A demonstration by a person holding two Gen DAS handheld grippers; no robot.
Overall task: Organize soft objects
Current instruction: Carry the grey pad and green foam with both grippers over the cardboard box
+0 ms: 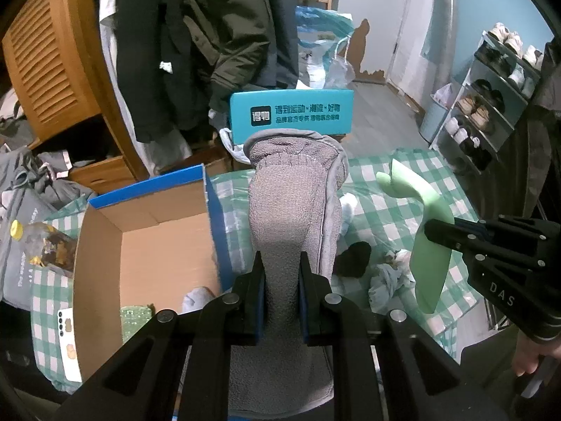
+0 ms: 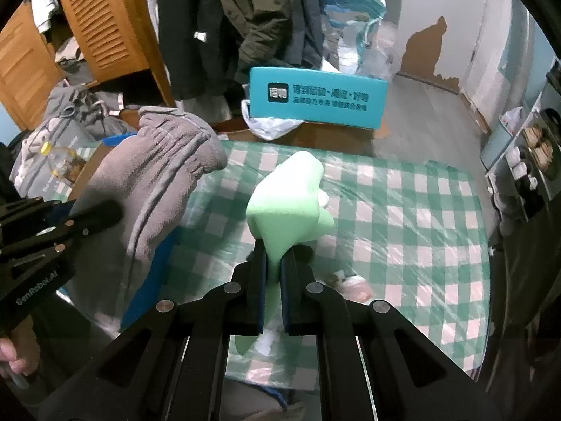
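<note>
Grey glove pinched in left gripper, fingers narrow, clamped on the fleece at its lower part; cuff sticks up toward centre of the left wrist frame. Green foam piece pinched in right gripper, fingers nearly closed on its thin end, rest of the foam standing up mid-frame. Both items are off the bench, held in the air above the green-checked cover.

Open box, cardboard inside with blue rim, sits lower left in the left wrist view, just beside the glove; a few pale soft things already lie at its bottom near the gripper. Loose bits remain on the bench right of the glove: dark item, crumpled pale cloth. Teal box behind, upper centre, not involved as far as I can tell.

Step, my read: carry phase, both picks done, drop-off pending. Box looks like the target. Next move calls for bringing the glove over the box opening, then spreading the fingers to let it fall; foam needs the same, and since the right gripper is farther from the box it has to cross without bumping the left one. Glove is floppy, may drape on the rim.
</note>
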